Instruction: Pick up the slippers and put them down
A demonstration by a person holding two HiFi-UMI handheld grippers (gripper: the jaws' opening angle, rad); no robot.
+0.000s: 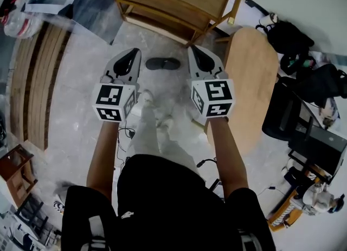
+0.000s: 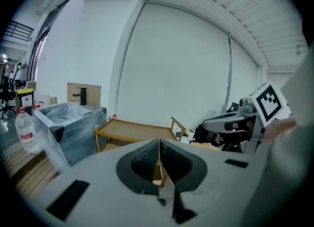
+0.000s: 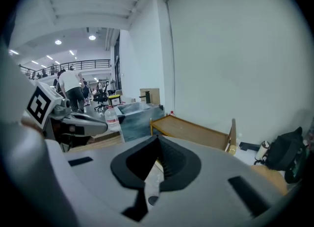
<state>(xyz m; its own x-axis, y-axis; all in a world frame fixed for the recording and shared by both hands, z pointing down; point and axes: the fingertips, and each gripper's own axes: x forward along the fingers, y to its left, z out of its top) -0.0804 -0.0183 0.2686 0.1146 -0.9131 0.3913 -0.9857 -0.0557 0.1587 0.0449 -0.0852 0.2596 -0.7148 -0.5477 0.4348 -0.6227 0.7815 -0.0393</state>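
One dark slipper (image 1: 161, 63) lies on the pale floor just in front of the low wooden shelf (image 1: 173, 0); I see no second slipper. Both grippers are held up side by side, well above the floor. The slipper shows between their tips in the head view. My left gripper (image 1: 132, 56) (image 2: 159, 145) is shut, its dark pads meeting with nothing between them. My right gripper (image 1: 196, 52) (image 3: 158, 140) is likewise shut and holds nothing. Neither gripper view shows the slipper. Below the grippers are the person's pale trousers and white shoes (image 1: 146, 97).
An oval wooden table (image 1: 252, 82) stands at the right, with black bags (image 1: 290, 38) beyond it. Wooden slats (image 1: 32, 82) run along the left. A plastic-wrapped grey block (image 2: 73, 123) and a water bottle (image 2: 24, 130) are near the shelf's left end.
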